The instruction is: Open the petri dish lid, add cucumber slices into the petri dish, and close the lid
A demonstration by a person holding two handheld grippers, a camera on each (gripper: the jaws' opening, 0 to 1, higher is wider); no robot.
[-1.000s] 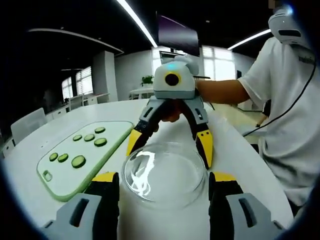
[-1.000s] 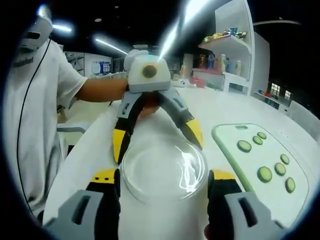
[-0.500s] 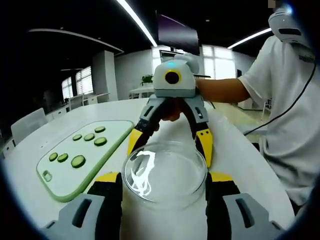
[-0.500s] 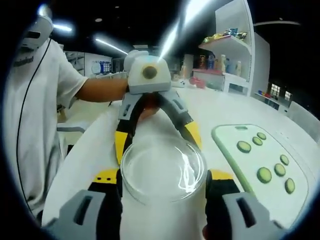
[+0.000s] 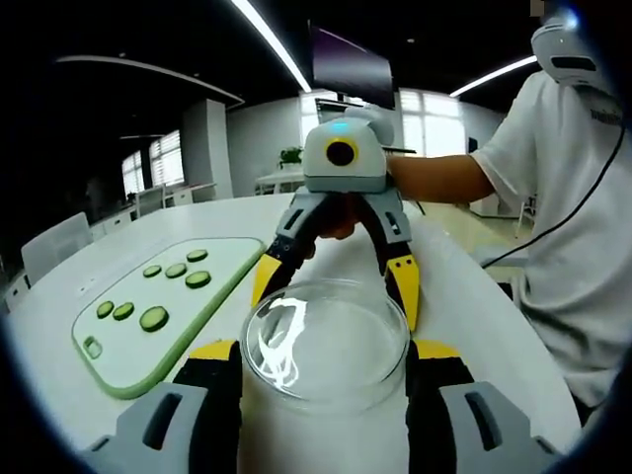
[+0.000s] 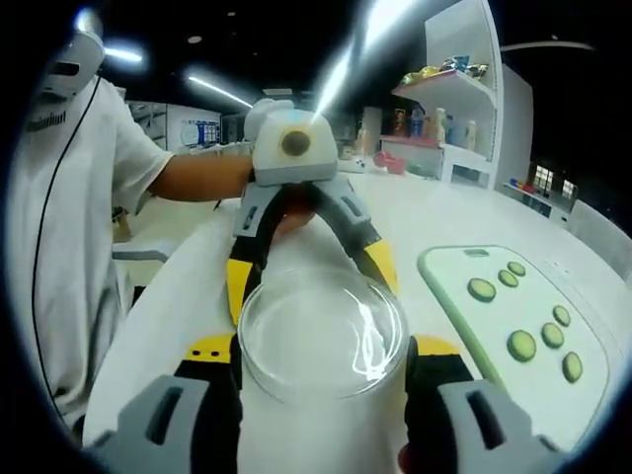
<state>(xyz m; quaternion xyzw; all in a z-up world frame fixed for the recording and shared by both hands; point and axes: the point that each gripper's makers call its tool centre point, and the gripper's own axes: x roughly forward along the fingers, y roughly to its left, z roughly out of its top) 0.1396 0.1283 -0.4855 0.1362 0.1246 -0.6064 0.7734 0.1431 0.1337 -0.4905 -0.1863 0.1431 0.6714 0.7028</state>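
A clear glass petri dish (image 5: 326,341) (image 6: 323,336) with its lid on sits on the white table between both grippers, which face each other. My left gripper (image 5: 324,360) is shut on the dish's sides, its yellow-and-black jaws pressing against the rim. My right gripper (image 5: 334,284) reaches in from the far side and its yellow fingertips (image 5: 404,286) clasp the dish too. In the right gripper view, my right gripper (image 6: 324,360) hugs the dish, with the left gripper (image 6: 308,276) opposite. Cucumber slices (image 5: 155,319) (image 6: 522,344) lie on a green-rimmed white board (image 5: 128,355) (image 6: 494,336).
A person in a white T-shirt (image 5: 573,247) (image 6: 59,247) stands close at the table's edge, holding both grippers. The round white table (image 5: 484,296) drops off toward the person. Shelves with goods (image 6: 454,128) and chairs (image 5: 54,247) stand beyond.
Both grippers' jaws have drawn inward onto the dish's sides, and the gaps seen a second ago are gone. The dish sits slightly higher in both views. The board and slices are unchanged.
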